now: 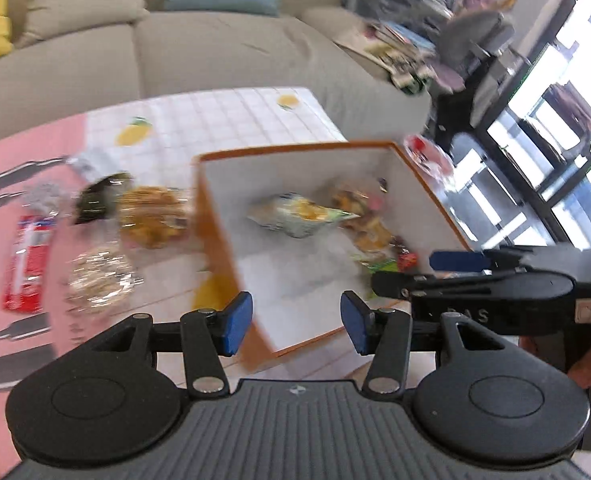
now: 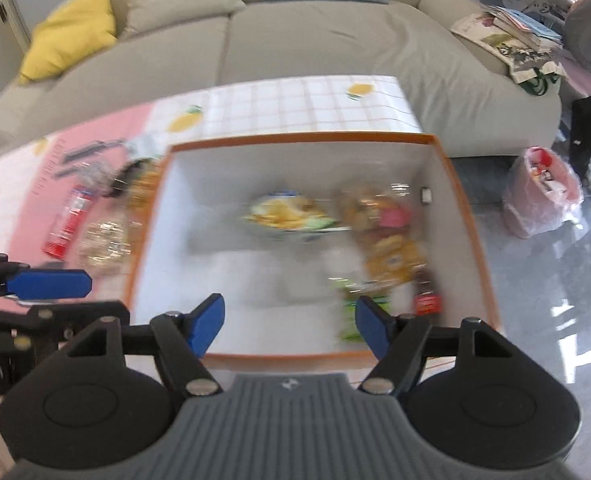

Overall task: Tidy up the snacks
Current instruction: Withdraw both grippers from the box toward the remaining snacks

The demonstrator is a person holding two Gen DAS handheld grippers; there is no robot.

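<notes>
Both grippers empty: left gripper (image 1: 295, 322) jaws spread, right gripper (image 2: 289, 320) jaws spread, nothing between. Orange-rimmed box (image 2: 469, 216) mid-frame holds several snack packs, including a green-yellow bag (image 2: 285, 216). Red packet (image 1: 25, 264) and cookie packs (image 1: 99, 276) sit left of it on the table (image 1: 223, 120).

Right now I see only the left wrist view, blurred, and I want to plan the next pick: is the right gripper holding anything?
Observer: No, the right gripper is open and empty, pointing into the box.
Operator: What's in its near right corner?
Observer: A dark bottle with a red label.
Operator: Anything on the right wall?
Observer: A small white thing, too blurred to name.
</notes>
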